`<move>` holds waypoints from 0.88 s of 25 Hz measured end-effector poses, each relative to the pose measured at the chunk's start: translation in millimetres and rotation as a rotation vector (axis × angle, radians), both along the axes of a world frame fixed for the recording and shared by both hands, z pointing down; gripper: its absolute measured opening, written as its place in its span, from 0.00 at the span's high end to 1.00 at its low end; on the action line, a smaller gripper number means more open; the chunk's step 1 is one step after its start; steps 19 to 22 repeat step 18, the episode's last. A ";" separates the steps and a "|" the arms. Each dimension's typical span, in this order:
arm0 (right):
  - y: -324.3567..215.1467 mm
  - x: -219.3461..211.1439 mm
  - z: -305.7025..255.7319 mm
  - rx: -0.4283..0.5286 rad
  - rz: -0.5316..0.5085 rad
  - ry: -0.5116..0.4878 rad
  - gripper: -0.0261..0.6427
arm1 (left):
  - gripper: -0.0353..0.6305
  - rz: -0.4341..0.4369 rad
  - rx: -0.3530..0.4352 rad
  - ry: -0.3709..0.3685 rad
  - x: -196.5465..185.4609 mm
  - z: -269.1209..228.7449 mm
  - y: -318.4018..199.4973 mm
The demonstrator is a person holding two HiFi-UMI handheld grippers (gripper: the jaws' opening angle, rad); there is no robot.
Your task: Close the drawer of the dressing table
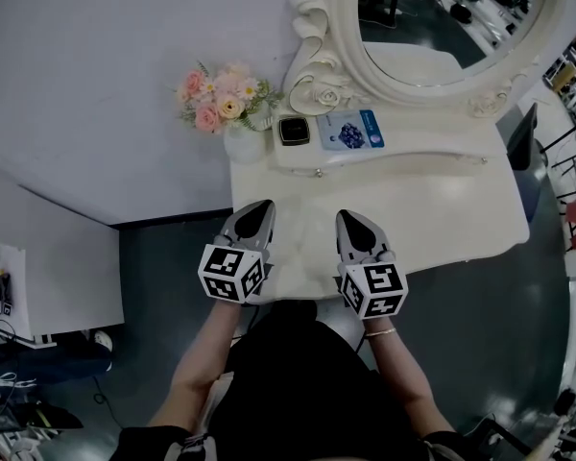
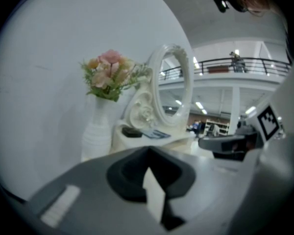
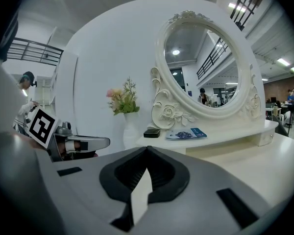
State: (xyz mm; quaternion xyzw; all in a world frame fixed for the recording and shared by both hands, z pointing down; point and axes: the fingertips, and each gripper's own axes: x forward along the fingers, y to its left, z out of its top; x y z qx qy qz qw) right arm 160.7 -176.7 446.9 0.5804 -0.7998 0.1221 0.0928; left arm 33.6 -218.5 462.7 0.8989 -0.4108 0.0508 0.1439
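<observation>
Stance at the near edge of the dressing table (image 1: 442, 205): left gripper (image 1: 259, 209) and right gripper (image 1: 349, 219), jaws pressed together on nothing, are best driven evenly against the unseen drawer.

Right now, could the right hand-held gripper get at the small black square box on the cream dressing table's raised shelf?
Probably yes: only bare cream tabletop lies between the right hand-held gripper and the small black square box.
</observation>
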 end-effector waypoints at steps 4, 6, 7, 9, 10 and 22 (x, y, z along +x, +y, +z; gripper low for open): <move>-2.4 -2.2 -0.2 0.000 -0.003 -0.009 0.95 | 0.94 -0.001 0.003 0.005 -1.3 -2.0 -2.0; -2.8 -3.0 0.2 0.000 -0.004 -0.009 0.95 | 0.94 -0.003 0.003 0.009 -2.0 -2.5 -1.9; -3.2 -3.4 0.5 -0.001 -0.005 -0.010 0.96 | 0.94 -0.003 0.002 0.011 -2.4 -2.4 -1.9; -4.1 -4.4 1.5 -0.003 -0.008 -0.017 0.96 | 0.94 -0.004 -0.001 0.012 -3.3 -1.4 -2.0; -4.5 -5.0 2.0 -0.005 -0.009 -0.021 0.95 | 0.94 -0.005 -0.002 0.012 -3.7 -0.8 -1.9; -5.8 -8.2 10.9 -0.028 -0.005 -0.040 0.95 | 0.94 -0.007 -0.016 0.012 -7.0 4.5 -1.0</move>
